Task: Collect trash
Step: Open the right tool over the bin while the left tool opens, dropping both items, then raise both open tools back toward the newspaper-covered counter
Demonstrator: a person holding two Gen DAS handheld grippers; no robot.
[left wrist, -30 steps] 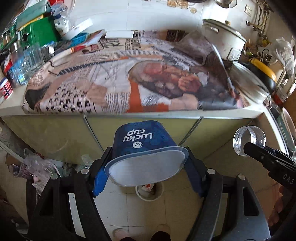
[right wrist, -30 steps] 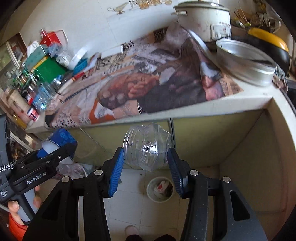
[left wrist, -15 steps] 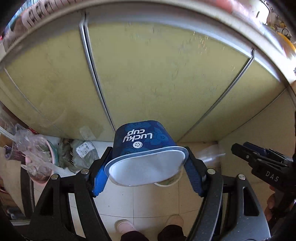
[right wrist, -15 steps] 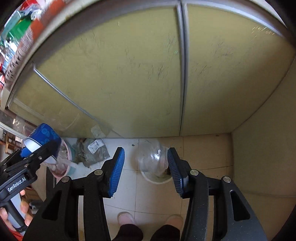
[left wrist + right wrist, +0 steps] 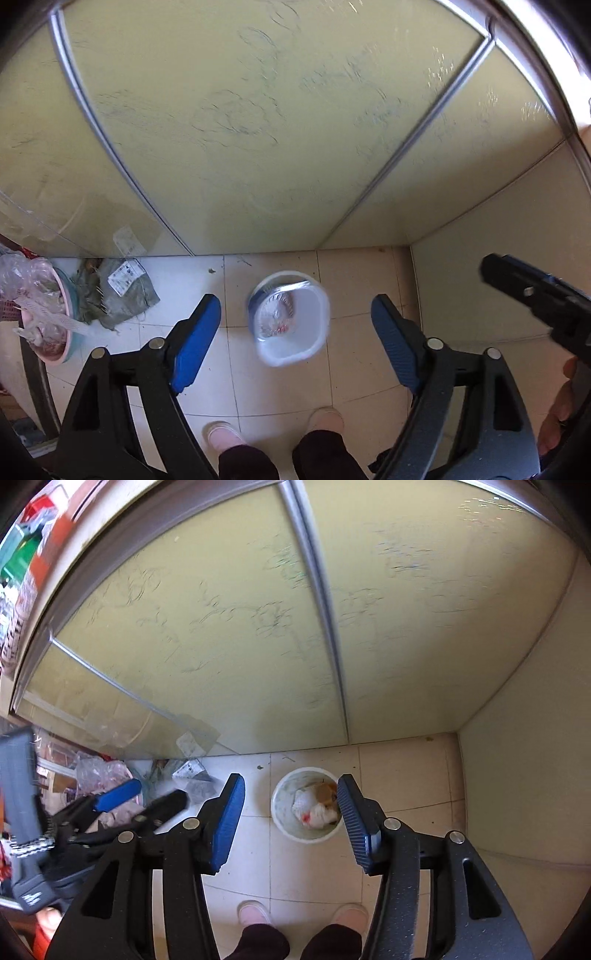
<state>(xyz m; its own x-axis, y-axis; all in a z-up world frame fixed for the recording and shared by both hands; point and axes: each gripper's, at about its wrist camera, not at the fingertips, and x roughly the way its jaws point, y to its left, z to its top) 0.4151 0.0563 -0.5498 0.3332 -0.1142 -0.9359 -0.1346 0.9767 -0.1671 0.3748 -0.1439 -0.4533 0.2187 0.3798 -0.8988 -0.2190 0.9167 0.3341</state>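
My left tongs [image 5: 295,343] are wide open, holding nothing. The blue cup [image 5: 290,320] is in the air over the white bin [image 5: 306,804]. My right tongs [image 5: 291,819] are open too. I can read no words.

A blue paper cup [image 5: 290,321], white base toward the camera and blurred, hangs untouched above a round white waste bin [image 5: 280,819]. The bin stands on the floor tiles holding crumpled white and brown trash [image 5: 317,805].
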